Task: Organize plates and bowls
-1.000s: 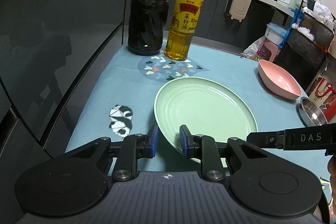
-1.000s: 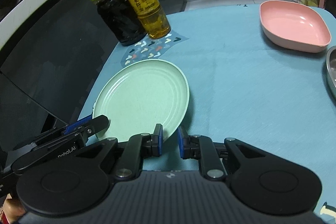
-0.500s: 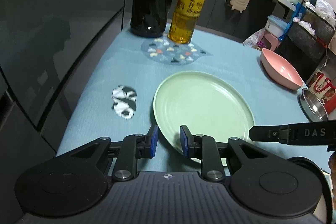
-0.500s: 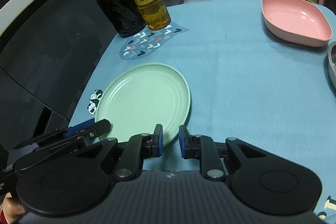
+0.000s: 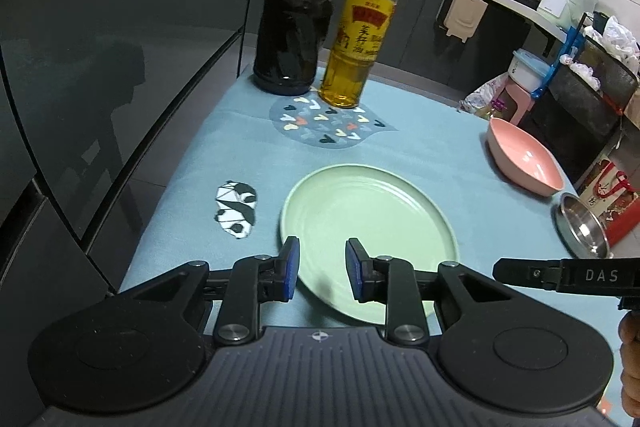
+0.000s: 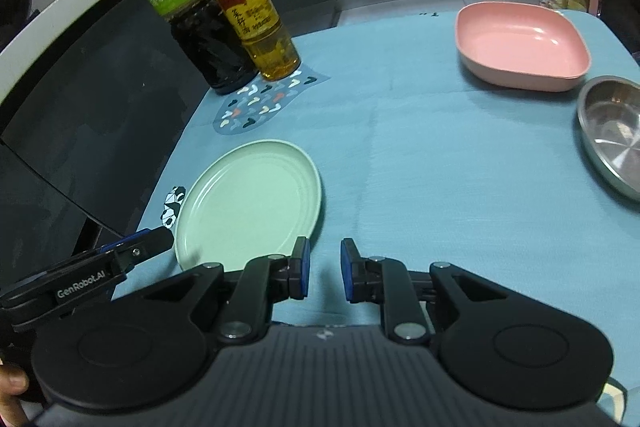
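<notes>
A pale green plate point(image 5: 368, 227) lies flat on the blue tablecloth point(image 5: 440, 155); it also shows in the right wrist view point(image 6: 248, 203). A pink squarish bowl point(image 6: 520, 45) sits at the far right, with a steel bowl point(image 6: 612, 135) next to it. My left gripper point(image 5: 322, 269) is open and empty above the plate's near left rim. My right gripper point(image 6: 323, 269) is open and empty over bare cloth just right of the plate's near edge.
A dark vinegar bottle point(image 5: 298, 27) and a yellow oil bottle point(image 5: 360, 39) stand at the table's far left corner. The table's left edge drops off beside dark cabinets. A pink stool point(image 5: 516, 99) and bags stand beyond the far right edge.
Both grippers have drawn back and up from the plate. The right gripper has shifted right, off the plate's rim. The plate has not moved.
</notes>
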`<action>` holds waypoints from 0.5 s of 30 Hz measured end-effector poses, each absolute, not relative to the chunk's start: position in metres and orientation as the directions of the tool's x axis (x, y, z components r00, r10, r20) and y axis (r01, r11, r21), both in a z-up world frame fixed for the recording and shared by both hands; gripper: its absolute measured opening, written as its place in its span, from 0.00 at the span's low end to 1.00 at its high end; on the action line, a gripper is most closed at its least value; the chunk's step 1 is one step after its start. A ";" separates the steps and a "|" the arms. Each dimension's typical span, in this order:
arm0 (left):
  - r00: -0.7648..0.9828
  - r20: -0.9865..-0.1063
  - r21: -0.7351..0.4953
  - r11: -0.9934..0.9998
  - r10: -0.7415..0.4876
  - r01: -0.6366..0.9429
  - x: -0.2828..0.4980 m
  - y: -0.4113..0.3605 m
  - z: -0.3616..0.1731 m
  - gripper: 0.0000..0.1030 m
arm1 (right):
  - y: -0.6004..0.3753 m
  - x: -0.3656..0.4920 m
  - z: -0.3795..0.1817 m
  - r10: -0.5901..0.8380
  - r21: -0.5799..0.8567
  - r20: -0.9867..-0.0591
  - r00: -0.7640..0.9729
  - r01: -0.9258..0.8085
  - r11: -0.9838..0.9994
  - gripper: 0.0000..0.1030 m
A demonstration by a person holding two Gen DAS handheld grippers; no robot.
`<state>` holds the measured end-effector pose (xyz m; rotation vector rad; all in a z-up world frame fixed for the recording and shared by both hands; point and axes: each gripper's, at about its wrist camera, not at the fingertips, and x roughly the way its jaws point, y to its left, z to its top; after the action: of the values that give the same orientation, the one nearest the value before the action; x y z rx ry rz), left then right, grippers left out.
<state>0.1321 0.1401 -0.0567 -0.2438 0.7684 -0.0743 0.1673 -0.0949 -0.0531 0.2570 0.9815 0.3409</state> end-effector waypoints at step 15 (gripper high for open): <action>0.757 -0.639 -0.232 0.973 -0.139 -0.017 0.086 0.087 -0.006 0.30 | -0.155 0.160 -0.049 0.398 0.420 -0.721 0.568 -0.099 0.902 0.10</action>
<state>0.0860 0.0873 -0.0059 -0.2303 0.7107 -0.0669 0.1600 -0.1546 -0.0491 0.3533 0.9256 0.2987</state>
